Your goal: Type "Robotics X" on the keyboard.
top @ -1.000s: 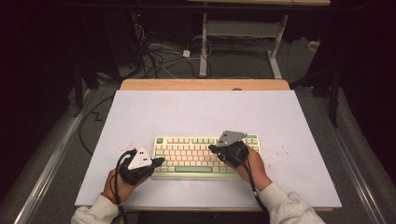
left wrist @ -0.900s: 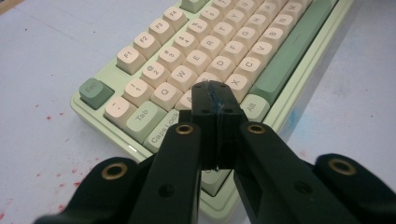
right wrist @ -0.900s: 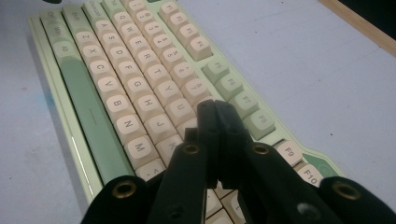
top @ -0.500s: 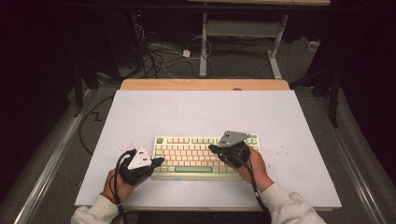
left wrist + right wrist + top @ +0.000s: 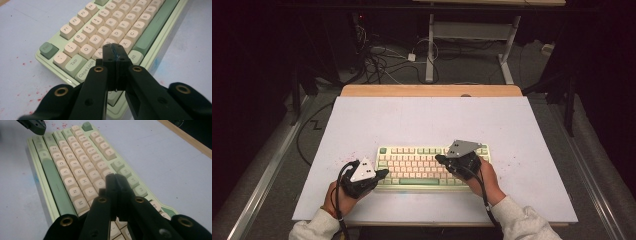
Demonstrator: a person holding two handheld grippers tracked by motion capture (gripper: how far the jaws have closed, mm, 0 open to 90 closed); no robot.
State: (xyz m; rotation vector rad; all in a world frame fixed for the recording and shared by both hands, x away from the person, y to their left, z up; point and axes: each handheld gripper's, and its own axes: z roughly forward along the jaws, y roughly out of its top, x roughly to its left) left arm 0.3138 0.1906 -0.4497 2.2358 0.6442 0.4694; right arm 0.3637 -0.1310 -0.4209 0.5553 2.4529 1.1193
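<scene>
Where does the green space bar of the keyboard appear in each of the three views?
High view: space bar low in the centre, on the keyboard's near edge.
Left gripper view: space bar upper right, running diagonally.
Right gripper view: space bar at left, running diagonally.
Shared landmark: the Alt key at its end.
</scene>
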